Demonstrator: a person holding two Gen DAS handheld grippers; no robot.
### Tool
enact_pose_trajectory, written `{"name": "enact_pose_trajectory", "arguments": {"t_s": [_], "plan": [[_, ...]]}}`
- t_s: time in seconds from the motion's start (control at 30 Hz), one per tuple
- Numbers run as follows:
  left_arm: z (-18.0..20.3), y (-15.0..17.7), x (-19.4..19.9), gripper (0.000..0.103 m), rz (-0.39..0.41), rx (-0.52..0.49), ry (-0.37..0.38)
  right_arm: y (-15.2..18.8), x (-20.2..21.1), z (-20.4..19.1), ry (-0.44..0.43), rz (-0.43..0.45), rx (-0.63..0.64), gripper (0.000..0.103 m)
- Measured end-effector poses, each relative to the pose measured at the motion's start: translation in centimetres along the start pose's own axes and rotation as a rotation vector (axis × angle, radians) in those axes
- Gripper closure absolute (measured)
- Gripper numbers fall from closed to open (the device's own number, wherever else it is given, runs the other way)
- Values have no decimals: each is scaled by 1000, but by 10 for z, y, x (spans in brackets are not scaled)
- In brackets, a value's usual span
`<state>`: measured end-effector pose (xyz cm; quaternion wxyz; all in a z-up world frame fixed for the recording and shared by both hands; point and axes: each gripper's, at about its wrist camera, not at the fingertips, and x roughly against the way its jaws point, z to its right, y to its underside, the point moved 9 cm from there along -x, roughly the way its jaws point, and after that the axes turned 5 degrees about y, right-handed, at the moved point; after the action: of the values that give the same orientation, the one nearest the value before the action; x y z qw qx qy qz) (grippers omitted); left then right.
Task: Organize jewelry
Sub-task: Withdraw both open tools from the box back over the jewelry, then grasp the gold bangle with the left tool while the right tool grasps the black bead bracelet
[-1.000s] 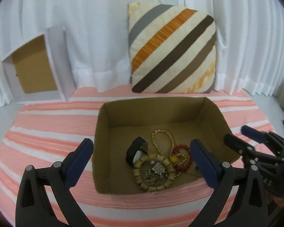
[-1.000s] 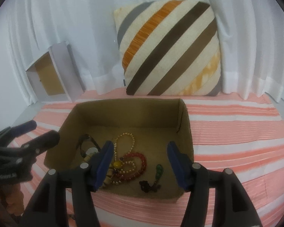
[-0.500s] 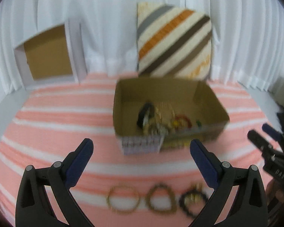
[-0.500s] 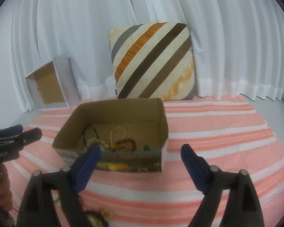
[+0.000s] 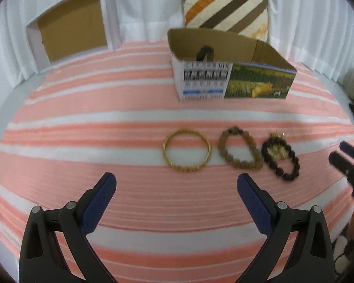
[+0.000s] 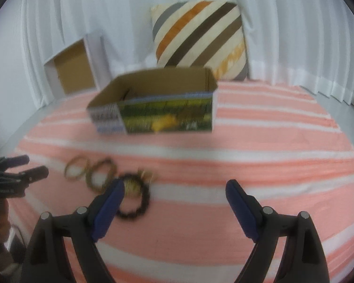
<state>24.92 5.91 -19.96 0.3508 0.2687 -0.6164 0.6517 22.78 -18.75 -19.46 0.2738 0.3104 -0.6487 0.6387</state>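
Observation:
Three bracelets lie in a row on the striped cloth: a gold bangle [image 5: 186, 150], a brown beaded bracelet [image 5: 240, 151] and a black beaded bracelet [image 5: 280, 159] with a gold charm. They also show in the right wrist view, gold [image 6: 76, 169], brown [image 6: 101, 174], black [image 6: 135, 197]. An open cardboard box [image 5: 229, 68] holding more jewelry stands behind them. My left gripper [image 5: 176, 189] is open and empty, just short of the gold bangle. My right gripper [image 6: 175, 194] is open and empty, to the right of the black bracelet.
A striped cushion [image 5: 225, 2] leans on the white curtain behind the box. A white-framed empty box [image 5: 70, 24] stands at the back left. The pink and white striped cloth [image 5: 82, 129] covers the surface.
Both grippers have pulled back and down from over the box toward the front of the cloth. The three bracelets have come into view. Both stay open.

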Motion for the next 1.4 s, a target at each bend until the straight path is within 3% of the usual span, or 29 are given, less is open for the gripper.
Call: {"name": "enact_pose_trajectory", "arguments": {"t_s": [0.17, 0.33, 0.47, 0.5, 0.57, 0.77, 0.9, 1.0, 1.07, 1.17, 1.27, 1.4], "plan": [[-5, -1, -13, 1, -10, 22, 7, 20, -8, -13, -18, -58, 35, 14], [-23, -13, -30, 1, -11, 109, 18, 23, -16, -11, -15, -91, 11, 14], [-31, -20, -46, 4, -27, 109, -24, 19, -23, -10, -11, -100, -5, 15], [-32, -21, -51, 5, -34, 103, -37, 16, -24, -12, -18, -100, 1, 17], [-34, -20, -59, 13, -57, 93, -51, 13, -29, -17, -34, -108, 20, 31], [-33, -13, -75, 17, -94, 66, -74, 12, -56, -33, -66, -175, 75, 61], [-26, -13, -75, 19, -92, 53, -64, 15, -68, -41, -76, -195, 97, 64], [-17, -10, -70, 32, -79, 30, -46, 20, -71, -48, -56, -190, 156, 70], [-8, -8, -67, 54, -71, 5, -28, 22, -69, -50, -38, -177, 189, 87], [5, -2, -61, 86, -60, -39, -1, 25, -65, -47, -44, -174, 172, 89], [10, 4, -56, 98, -56, -31, 28, 30, -57, -40, -48, -174, 145, 90], [6, 14, -48, 99, -55, 9, 59, 39, -41, -27, -44, -164, 115, 90]]}}
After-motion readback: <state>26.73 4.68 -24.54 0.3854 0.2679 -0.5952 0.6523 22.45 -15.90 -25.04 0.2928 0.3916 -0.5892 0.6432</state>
